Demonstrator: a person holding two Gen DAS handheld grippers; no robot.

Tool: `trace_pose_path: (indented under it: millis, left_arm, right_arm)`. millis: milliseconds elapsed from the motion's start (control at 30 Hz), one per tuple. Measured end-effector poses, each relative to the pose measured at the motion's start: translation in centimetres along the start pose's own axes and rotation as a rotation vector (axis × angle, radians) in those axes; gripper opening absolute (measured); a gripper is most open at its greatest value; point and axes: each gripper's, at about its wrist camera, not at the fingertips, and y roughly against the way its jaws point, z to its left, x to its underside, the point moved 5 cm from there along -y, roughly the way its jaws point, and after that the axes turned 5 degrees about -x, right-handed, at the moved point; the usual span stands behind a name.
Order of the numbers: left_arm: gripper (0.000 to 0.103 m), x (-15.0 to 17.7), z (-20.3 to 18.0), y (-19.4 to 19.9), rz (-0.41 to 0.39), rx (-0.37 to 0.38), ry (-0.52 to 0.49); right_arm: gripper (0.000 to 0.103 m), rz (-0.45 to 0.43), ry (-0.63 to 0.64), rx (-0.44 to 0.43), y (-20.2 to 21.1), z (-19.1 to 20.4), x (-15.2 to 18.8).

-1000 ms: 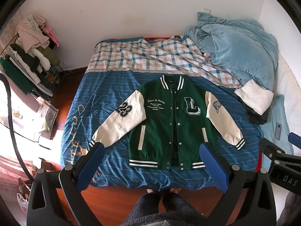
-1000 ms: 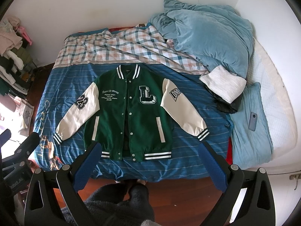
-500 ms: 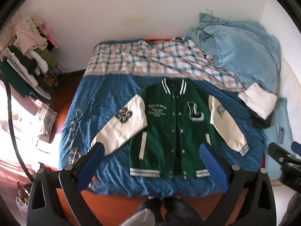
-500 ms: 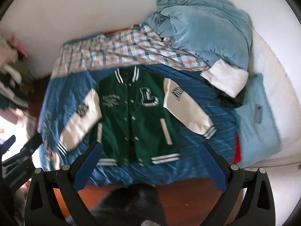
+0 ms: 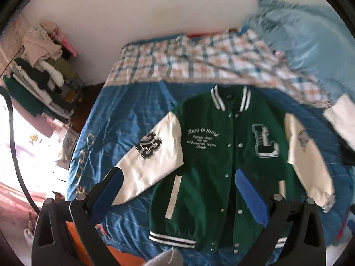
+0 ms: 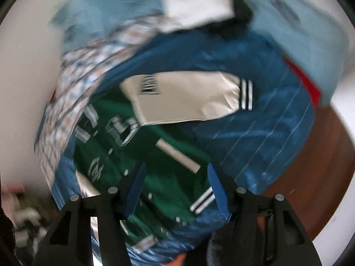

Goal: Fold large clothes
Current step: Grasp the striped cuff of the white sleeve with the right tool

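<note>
Nearest, left tongs (image 5: 179, 196): held apart and released, nothing between the blue pads; they hang above the jacket's lower front, one pad over the cream sleeve with the patch, the other over the snap placket.
Right tongs (image 6: 177, 191): parted more narrowly, nothing gripped; they are seen above the jacket's hem corner on the "L" side, and contact cannot be judged through the blur.
Jacket (image 5: 224, 155): a green varsity jacket laid flat and face up on the bed (image 5: 124, 119), snaps closed, both cream sleeves angled outward; no fold is made yet.
Risk, grasp: one layer of hem ribbing could be pinched alone, so the front panel would lift off the back and the fold would skew.
Risk, sleeves: the slick cream sleeve (image 6: 186, 98) could slide or trail if the body is moved first, leaving it bunched under the fold.
Risk, bed: the striped sheet beneath the jacket could be caught with the fabric and dragged.
Risk, view: the right wrist view is heavily smeared, so aim at the hem is judged unreliable.
Writing, sleeve patch: "23" (image 5: 149, 145).
Writing, chest: a large "L" (image 5: 265, 143); script opposite appears to be "Less is more", smaller lines unreadable.
Writing, far sleeve: a block patch, too blurred to be read.
Beyond the jacket: a checked blanket (image 5: 195, 59) and a light blue duvet (image 5: 310, 37) are bunched at the bed's head.
</note>
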Motion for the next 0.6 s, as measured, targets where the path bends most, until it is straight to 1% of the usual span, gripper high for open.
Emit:
trace_pose_path:
  millis: [67,133,200,300,400,433,500,600]
  left_arm:
    - [0.103,0.5,-2.2,-3.3,0.044,-0.024,0.0]
    - [0.103,1.2,-4.0,-6.3,0.082,-0.051,-0.011]
    - [0.103,2.5,-6.2,-9.9,0.128,-0.088,-0.026]
    - [0.103,4.7,-8.4,-15.0,0.201,-0.14,-0.028]
    - [0.103,6.8,-10.0,-19.2,0.273,-0.164,-0.021]
    - [0.103,7.6,-10.7,-20.6,0.296,-0.166,-0.019]
    - [0.103,8.4,-11.9,-22.2,0.32,-0.162,-0.026]
    - [0.103,8.8,-14.2,-23.9,0.316,-0.139,-0.044]
  right_arm:
    - [0.061,0.003,-0.085,0.007,-4.3,-3.9,-2.3]
    - [0.067,0.024,-0.189,-0.009,-9.5,-8.5,-4.6]
    - [0.069,0.033,-0.266,-0.008,-13.6,-12.0,-6.2]
    - [0.072,0.007,-0.372,-0.003,-19.6,-18.1,-8.4]
    - [0.075,-0.007,-0.444,-0.003,-24.1,-21.9,-10.0]
    - [0.079,-0.015,-0.466,-0.025,-25.2,-22.5,-10.4]
    - [0.088,-0.046,-0.527,-0.102,-27.2,-23.5,-11.5]
    - [0.09,-0.139,-0.574,-0.166,-28.0,-23.4,-13.4]
